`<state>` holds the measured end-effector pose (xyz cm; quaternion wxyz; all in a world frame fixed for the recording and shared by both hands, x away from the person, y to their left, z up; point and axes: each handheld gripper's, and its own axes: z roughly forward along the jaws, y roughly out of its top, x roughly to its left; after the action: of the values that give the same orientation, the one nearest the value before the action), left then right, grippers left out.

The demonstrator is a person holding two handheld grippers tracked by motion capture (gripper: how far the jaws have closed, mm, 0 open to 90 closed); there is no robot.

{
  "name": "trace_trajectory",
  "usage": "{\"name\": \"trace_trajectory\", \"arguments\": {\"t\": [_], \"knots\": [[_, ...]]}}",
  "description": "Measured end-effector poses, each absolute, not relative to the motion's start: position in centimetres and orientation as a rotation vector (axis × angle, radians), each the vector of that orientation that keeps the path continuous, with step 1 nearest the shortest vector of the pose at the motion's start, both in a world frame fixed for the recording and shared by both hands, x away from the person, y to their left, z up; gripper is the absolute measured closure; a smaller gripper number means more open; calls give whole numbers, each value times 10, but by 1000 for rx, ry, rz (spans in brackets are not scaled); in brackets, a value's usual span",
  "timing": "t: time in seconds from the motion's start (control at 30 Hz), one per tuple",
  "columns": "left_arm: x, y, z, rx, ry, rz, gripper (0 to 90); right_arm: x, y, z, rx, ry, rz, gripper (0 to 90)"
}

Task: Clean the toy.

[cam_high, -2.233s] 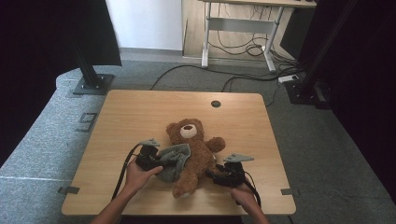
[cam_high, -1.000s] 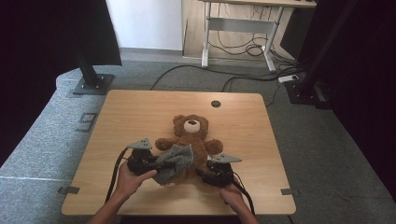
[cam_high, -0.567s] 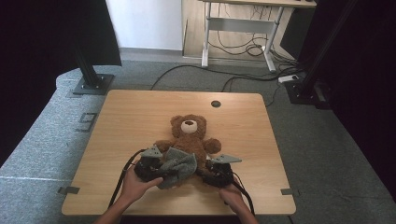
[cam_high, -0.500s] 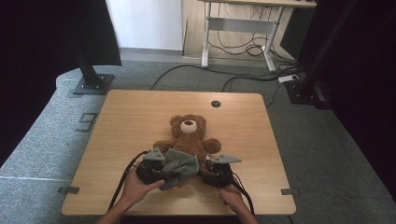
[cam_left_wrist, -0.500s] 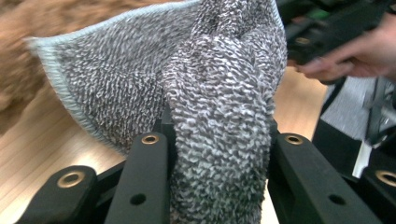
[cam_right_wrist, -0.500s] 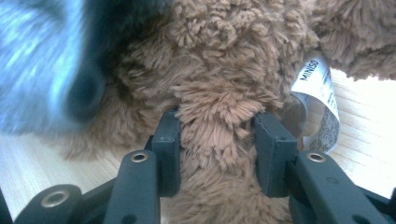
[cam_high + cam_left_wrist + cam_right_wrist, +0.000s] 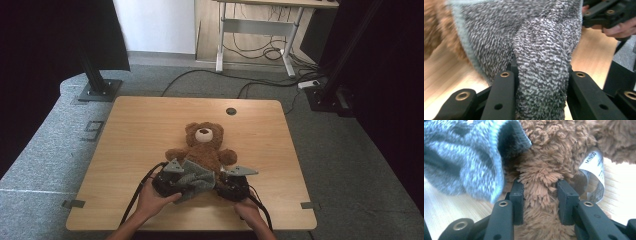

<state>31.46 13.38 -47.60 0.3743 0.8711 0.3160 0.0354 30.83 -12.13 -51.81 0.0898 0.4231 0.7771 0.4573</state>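
Note:
A brown teddy bear [image 7: 204, 142] lies on its back in the middle of the wooden table [image 7: 140, 130], head toward the far side. A grey knitted garment [image 7: 196, 178] covers its lower body. My left gripper [image 7: 169, 183] is shut on a thick fold of that grey knit [image 7: 541, 50]; in its own view the left gripper [image 7: 540, 73] has the fabric bunched between its jaws. My right gripper [image 7: 233, 187] has just been closing its jaws, and in its own view the right gripper [image 7: 540, 191] squeezes a furry brown bear limb [image 7: 541, 177] between the pads. A white label [image 7: 594, 167] hangs beside it.
A round cable hole [image 7: 230, 111] sits near the table's far edge. A white-legged desk [image 7: 260, 30] with cables under it stands behind. Black stand bases are on the floor at the far left [image 7: 97, 90] and far right [image 7: 327, 97]. In the left gripper view a hand [image 7: 621, 26] holds the other gripper.
My left gripper has carried the grey knit rightward and down, closer to the bear's lower body. The right gripper has kept its place and its jaws have narrowed on the fur.

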Motion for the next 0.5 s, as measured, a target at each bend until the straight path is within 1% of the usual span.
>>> {"name": "trace_trajectory", "arguments": {"t": [0.2, 0.5], "knots": [[321, 147, -477, 2187, 862, 78, 680, 308, -119, -518, 1256, 2311, 1350, 649], [326, 174, -477, 2143, 960, 136, 680, 308, -120, -519, 1267, 2306, 1358, 650]]}}
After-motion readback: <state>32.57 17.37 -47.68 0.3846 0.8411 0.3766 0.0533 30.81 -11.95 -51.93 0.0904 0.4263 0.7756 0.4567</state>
